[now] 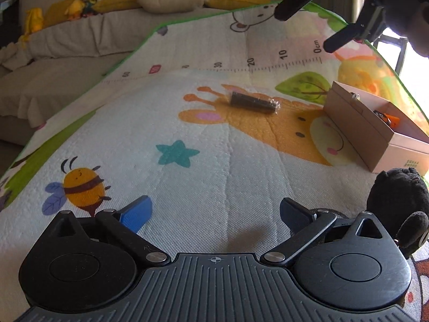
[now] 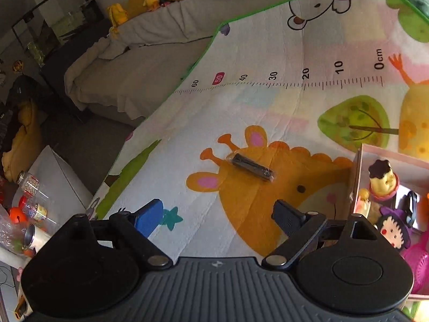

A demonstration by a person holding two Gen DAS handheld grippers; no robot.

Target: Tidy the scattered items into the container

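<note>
Packet [image 2: 252,168] of something dark lies on the mat [image 2: 203,236] at eleven o'clock from the box [image 2: 355,177]; looks light, slippery (crinkly wrap), so pinch mid-length. Left gripper [image 1: 214,214] and right gripper [image 2: 218,214] gape wide, empty

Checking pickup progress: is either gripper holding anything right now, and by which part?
Nothing is held. The left gripper and right gripper are both open and empty; the wrapped black item lies untouched on the mat.

Box [image 2: 358,177] cut off at the edge (contents partly hidden).
</note>
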